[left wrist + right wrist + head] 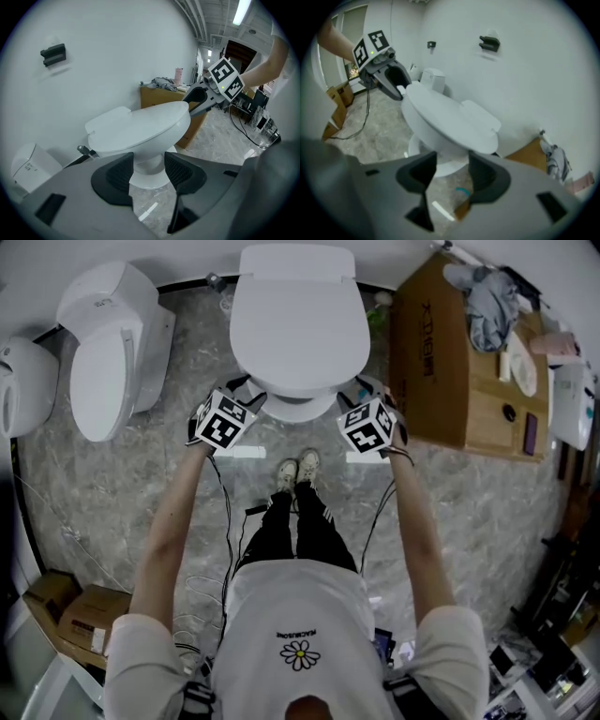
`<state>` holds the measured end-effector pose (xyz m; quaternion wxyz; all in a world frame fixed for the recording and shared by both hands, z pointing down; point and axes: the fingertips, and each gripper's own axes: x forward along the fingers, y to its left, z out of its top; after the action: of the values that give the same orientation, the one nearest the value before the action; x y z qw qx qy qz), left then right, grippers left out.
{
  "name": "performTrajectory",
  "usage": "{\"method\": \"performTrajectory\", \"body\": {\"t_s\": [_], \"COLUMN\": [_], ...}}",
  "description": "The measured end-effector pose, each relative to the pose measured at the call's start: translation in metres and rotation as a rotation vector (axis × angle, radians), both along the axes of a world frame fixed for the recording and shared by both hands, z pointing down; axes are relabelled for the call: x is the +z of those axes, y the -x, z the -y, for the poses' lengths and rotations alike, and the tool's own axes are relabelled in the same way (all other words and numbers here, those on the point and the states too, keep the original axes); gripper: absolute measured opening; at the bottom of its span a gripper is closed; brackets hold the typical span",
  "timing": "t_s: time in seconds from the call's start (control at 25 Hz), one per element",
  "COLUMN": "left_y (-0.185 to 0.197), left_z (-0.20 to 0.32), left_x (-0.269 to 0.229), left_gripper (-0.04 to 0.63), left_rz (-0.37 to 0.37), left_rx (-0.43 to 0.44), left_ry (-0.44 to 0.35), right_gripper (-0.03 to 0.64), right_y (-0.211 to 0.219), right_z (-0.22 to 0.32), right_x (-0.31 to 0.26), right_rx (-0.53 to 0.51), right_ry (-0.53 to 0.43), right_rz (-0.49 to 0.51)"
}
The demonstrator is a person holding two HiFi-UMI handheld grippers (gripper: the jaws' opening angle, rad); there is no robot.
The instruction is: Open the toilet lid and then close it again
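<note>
Lid (298,324) could get slammed if its slick rim is barely nipped by left gripper (247,397) and right gripper (352,397), both spread apart and empty.

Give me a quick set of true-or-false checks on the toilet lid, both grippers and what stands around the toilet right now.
1. The toilet lid is down. True.
2. The left gripper is shut on the lid's rim. False: its jaws stand apart and grip nothing.
3. The right gripper has its jaws apart, with nothing held between them. True.
4. The cardboard box stands on the person's left of the toilet. False: it stands on the right; a second toilet is on the left.
5. A grey garment lies on top of the box. True.
</note>
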<state>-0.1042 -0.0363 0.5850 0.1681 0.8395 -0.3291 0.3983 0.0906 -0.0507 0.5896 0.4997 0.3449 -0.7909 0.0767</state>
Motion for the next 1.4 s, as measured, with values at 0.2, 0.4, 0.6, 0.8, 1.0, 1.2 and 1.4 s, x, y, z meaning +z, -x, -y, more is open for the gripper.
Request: {"method": "performTrajectory", "body": {"t_s": [0.2,0.4,0.6,0.8,1.0,1.2,1.4], "left_y": [0.000,-0.001,-0.002,-0.001,-0.003,-0.002,0.003], "left_z": [-0.014,-0.030,-0.045,-0.057,-0.063,-0.067,-0.073], "left_x": [0.022,0.047,0.075,0.107,0.133,0.158,0.185], "left_gripper": [0.225,0.225,0.225,0.225,0.225,0.225,0.225], "left_rz": [0.019,0.026,0.038,0.027,0.025,0.036,0.051], "left_rx": [0.003,0.003,0.008,-0.023,-0.038,-0.038,-0.055], "left_ry": [0.049,0.110,0.151,0.168,0.198,0.208,0.203], "right_gripper": [0.229,0.227,0.227,0.227,0.199,0.187,0.187], "right_y": [0.000,-0.001,-0.002,-0.001,-0.005,-0.004,0.000], "right_z": [-0.016,-0.030,-0.045,-0.060,-0.063,-0.066,-0.071], "right_x": [0.022,0.046,0.072,0.106,0.134,0.159,0.185], "right_rx": [-0.005,0.020,0.050,-0.015,-0.002,0.024,0.031], "right_ry": [0.055,0.106,0.151,0.188,0.190,0.194,0.192], "right_rz": [-0.002,0.027,0.046,-0.011,-0.011,0.019,0.032]}}
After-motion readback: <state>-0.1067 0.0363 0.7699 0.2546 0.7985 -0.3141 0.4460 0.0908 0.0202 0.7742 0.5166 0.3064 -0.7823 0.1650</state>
